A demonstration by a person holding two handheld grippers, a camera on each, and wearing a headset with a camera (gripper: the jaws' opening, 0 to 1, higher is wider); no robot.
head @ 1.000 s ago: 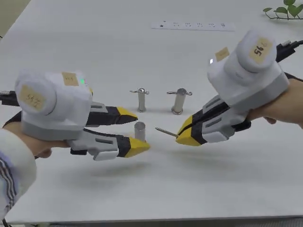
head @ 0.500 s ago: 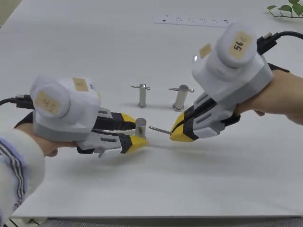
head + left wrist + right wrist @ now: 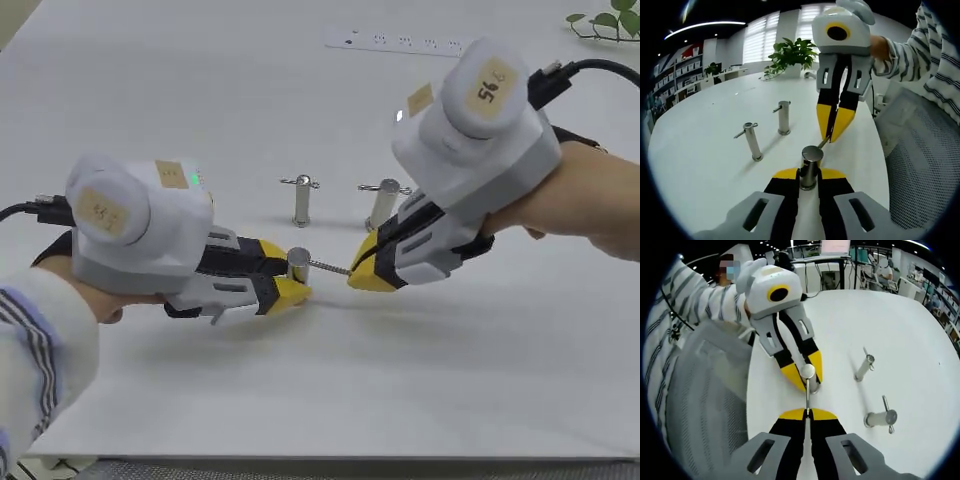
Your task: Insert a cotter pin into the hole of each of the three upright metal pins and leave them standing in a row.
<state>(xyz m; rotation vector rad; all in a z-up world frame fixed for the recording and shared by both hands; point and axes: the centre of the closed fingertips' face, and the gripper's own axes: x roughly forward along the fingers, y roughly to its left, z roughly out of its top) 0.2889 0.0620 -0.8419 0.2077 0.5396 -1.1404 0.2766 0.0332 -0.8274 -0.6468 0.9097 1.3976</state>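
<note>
Sticker "56…" on right gripper, its cotter pin at clamped metal pin

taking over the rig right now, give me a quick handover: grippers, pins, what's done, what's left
Left gripper: shut on the front pin, which stands upright on the table.
Right gripper: shut on a cotter pin, tip at the front pin's head. I cannot tell whether it has entered the hole.
Done: back pins stand upright, already cottered.
Left: push this cotter pin through, release both, and leave the three in a row.
</note>
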